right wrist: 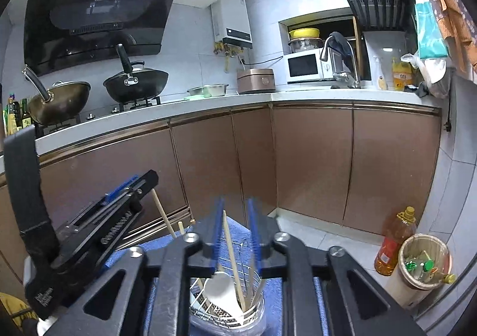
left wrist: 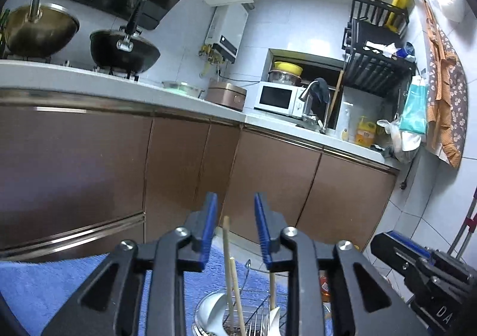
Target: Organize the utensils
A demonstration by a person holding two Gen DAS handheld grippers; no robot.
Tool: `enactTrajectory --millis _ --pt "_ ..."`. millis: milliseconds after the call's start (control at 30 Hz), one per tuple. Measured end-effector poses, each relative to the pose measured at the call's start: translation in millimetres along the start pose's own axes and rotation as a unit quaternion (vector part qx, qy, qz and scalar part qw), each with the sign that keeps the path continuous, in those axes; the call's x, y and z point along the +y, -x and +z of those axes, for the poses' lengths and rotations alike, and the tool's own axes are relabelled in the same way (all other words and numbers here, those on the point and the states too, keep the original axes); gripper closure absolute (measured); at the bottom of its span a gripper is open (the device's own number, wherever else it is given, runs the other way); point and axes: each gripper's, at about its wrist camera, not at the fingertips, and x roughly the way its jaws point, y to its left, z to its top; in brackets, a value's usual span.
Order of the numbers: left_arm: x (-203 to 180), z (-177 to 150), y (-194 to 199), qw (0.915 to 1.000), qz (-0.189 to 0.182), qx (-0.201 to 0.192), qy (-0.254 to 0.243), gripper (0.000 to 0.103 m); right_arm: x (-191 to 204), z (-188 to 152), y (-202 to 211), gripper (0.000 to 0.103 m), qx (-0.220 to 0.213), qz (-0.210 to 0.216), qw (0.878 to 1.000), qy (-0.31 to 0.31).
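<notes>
Your left gripper (left wrist: 235, 201) & right gripper (right wrist: 235, 206) hung over the utensil holder (right wrist: 228, 310), fingers parted, chopsticks (right wrist: 231, 242) between, nothing grasped.

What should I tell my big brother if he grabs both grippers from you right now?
Left gripper: jaws apart, nothing pinched; a chopstick stands loose between them.
Right gripper: jaws apart too, a chopstick loose between them, no grip.
Utensil holder: sits on the blue mat below both grippers, already holding chopsticks and a white spoon.
Done: those utensils stand in the holder.
Left: cannot tell if more utensils wait out of view; look around before lifting away.
</notes>
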Motion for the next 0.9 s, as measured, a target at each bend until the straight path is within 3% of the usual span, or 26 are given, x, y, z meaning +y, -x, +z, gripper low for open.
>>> enactTrajectory --millis 233,533,900 --pt "4.7 24.8 47.8 0.9988 0.018 0.021 -0.039 0.054 5.9 14.2 45.9 0.077 -0.009 -0.003 1.000 -0.001" --pt "30.5 37.9 130.8 0.9932 0.050 0.058 -0.088 0.051 24.3 20.1 126.6 0.073 -0.013 0.019 1.000 -0.015" --pt "24.7 10.1 225.5 0.9845 0.084 0.066 -0.139 0.046 46.2 -17.6 194.7 0.072 0.021 0.050 0.998 -0.042"
